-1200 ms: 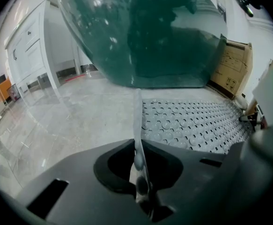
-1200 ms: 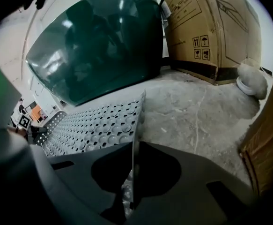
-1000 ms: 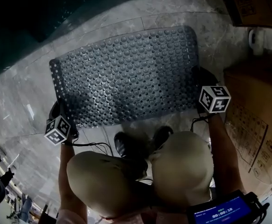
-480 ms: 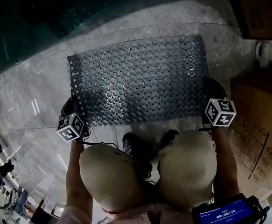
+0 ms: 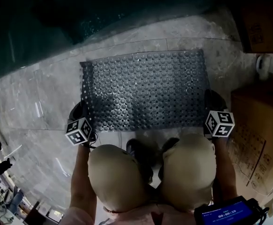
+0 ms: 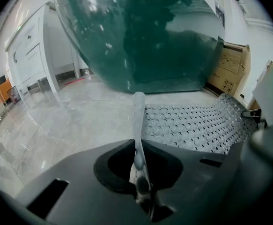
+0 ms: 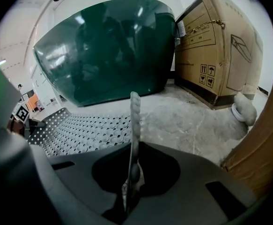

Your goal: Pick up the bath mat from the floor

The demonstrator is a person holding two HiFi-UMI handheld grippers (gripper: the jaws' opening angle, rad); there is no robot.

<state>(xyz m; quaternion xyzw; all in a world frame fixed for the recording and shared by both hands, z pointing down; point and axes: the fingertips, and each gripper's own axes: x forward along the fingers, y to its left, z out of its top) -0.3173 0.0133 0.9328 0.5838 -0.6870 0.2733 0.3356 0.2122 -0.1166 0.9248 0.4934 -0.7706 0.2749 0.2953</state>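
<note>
The left claw (image 6: pixel 139 170) and the right claw (image 7: pixel 132 172) were each closed tight on a near corner of the bath mat (image 5: pixel 145 90). The mat stretched between them, its long axis from claw to claw, and spread away over the floor (image 5: pixel 42 107).

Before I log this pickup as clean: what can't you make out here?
- Mat underside: the head view shows only its top.
- Shoes: head view, knees cover most of them.
- Box: head view, right edge cuts it; print too dim.
- Screen: head view, bottom edge cuts it.
</note>
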